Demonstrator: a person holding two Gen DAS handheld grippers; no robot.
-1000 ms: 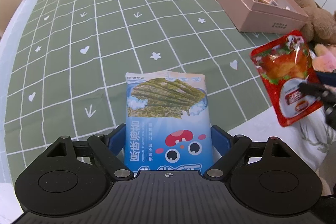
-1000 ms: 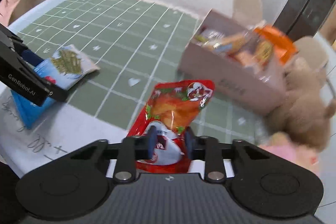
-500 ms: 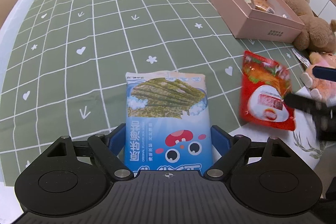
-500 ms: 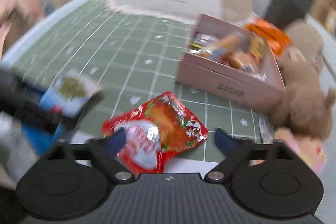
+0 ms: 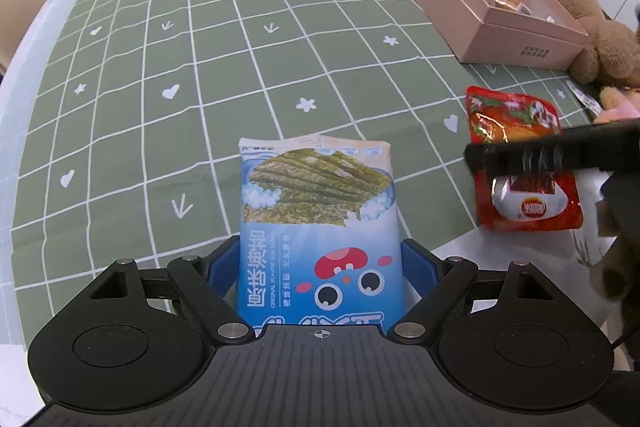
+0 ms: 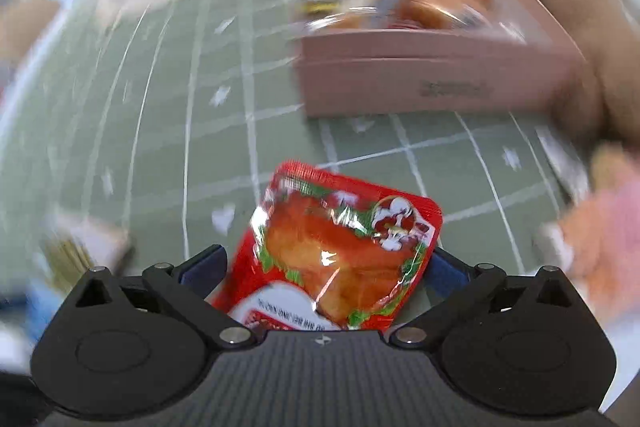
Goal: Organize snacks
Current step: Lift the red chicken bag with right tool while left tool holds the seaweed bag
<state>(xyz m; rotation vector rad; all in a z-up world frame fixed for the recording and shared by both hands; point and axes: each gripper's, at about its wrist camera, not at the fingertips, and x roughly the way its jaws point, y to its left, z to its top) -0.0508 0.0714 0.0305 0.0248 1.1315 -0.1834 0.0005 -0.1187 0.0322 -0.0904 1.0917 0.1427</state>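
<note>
Spanning most of both views, the green checked cloth (image 5: pixel 208 75) carries the pink box (image 6: pixel 420 83) of snacks, far right. Between the left gripper's (image 5: pixel 320 259) blue pads sits the seaweed packet (image 5: pixel 320 211), apparently gripped. The right gripper (image 6: pixel 324 267) has just been opening, the red pouch (image 6: pixel 340 251) lying loose between its jaws: likely a re-grip before boxing. Only the left view shows that pouch flat on the cloth.

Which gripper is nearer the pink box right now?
Right. The right gripper is over the red packet, just short of the pink box; the left gripper sits farther back, around the seaweed packet.
</note>
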